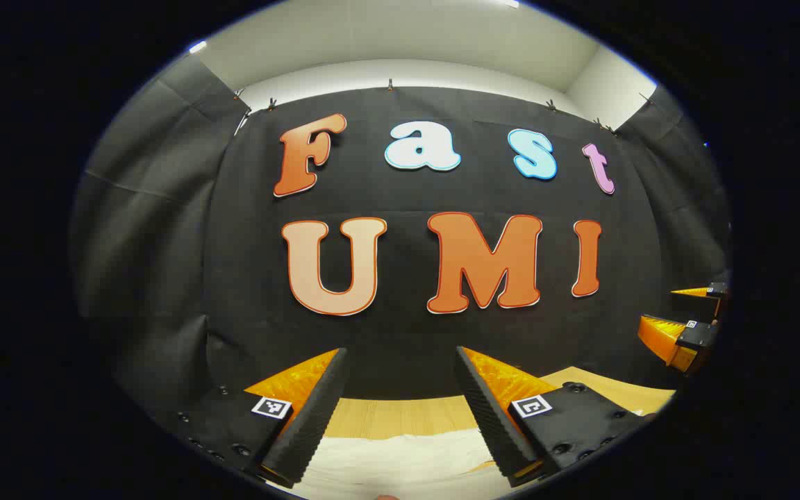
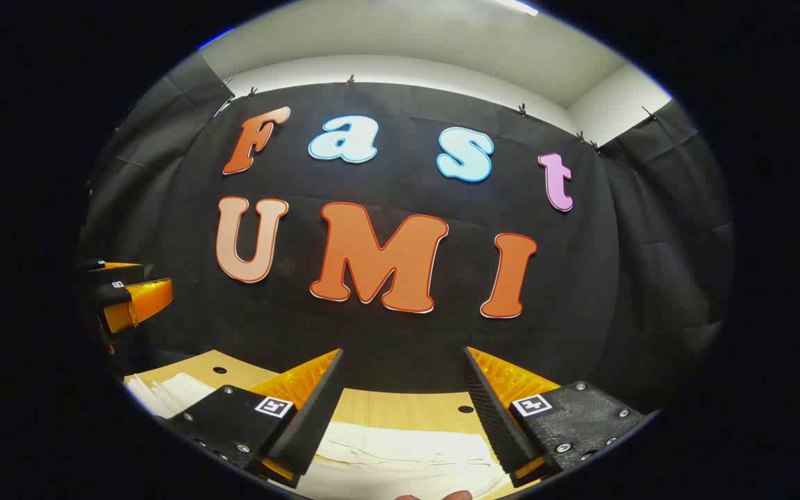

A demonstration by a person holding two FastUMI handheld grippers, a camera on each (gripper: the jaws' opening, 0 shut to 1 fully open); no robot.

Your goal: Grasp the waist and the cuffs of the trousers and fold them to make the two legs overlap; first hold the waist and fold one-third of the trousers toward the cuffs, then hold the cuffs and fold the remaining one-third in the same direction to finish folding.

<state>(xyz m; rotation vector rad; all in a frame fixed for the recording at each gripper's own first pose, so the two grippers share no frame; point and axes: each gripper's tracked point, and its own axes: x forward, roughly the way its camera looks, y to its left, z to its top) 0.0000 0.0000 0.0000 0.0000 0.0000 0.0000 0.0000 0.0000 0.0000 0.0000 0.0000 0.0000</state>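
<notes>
Trousers (image 2: 400,451) lie flat on the wooden table (image 2: 400,406), probably awaiting a grab; left gripper (image 1: 400,389) and right gripper (image 2: 400,389) hover above, wide open, empty.

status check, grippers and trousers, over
Left gripper open, right gripper open, both above the table. White trousers flat below, not gripped. No obstruction seen.

the trousers (image 2: 400,455) are plain white with soft creases; the table (image 2: 400,406) is pale wood with fine grain.
</notes>
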